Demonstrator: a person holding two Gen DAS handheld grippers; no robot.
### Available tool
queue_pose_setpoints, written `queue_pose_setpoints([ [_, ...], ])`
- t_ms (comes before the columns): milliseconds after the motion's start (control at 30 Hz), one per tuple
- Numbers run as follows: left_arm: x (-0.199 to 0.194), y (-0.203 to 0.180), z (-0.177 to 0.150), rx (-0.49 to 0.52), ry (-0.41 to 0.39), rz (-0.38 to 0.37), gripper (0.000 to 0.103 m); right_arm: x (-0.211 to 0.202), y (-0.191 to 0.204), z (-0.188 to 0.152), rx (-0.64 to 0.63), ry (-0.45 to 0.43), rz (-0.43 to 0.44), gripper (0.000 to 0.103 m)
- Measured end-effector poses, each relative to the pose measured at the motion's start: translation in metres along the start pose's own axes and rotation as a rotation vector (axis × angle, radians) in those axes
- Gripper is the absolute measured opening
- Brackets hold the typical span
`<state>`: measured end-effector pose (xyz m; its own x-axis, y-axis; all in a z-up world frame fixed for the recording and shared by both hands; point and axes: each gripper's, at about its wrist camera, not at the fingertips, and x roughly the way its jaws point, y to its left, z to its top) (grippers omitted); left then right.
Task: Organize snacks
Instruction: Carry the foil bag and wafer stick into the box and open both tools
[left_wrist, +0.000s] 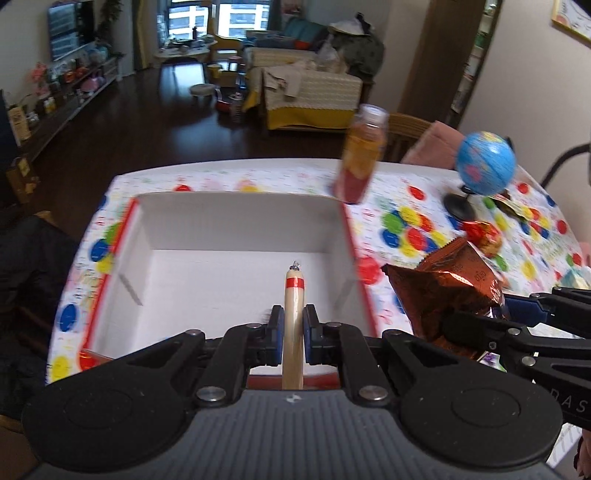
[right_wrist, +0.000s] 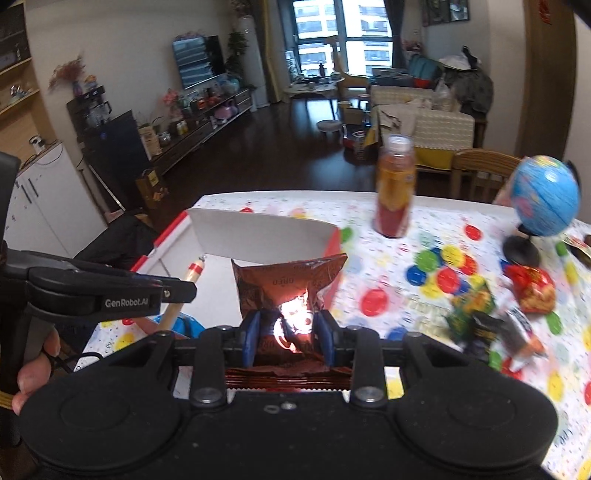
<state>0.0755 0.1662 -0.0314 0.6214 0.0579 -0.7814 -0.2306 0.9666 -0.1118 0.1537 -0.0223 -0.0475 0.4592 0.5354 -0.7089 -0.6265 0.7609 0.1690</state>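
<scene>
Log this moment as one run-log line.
left tongs: shut on sausage stick over box | right tongs: shut on brown snack bag

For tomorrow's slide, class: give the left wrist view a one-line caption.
Left gripper holds a sausage stick over the white box; right gripper brings a brown snack bag.

Bottle (left_wrist: 364, 155) stands behind box (left_wrist: 236, 236), left of globe (left_wrist: 485, 162).
</scene>
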Motion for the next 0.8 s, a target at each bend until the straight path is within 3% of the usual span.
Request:
queue_pose_setpoints([
  [433, 0.042, 0.087, 0.018, -0.059, 0.048, 0.113, 0.01, 0.084, 0.049, 0.02, -0.064, 0.08, -0.014, 0.032],
  [800, 0.092, 0.104, 0.017, -0.047, 0.135, 0.119, 0.01, 0.136, 0.051, 0.018, -0.056, 0.161, -0.015, 0.032],
])
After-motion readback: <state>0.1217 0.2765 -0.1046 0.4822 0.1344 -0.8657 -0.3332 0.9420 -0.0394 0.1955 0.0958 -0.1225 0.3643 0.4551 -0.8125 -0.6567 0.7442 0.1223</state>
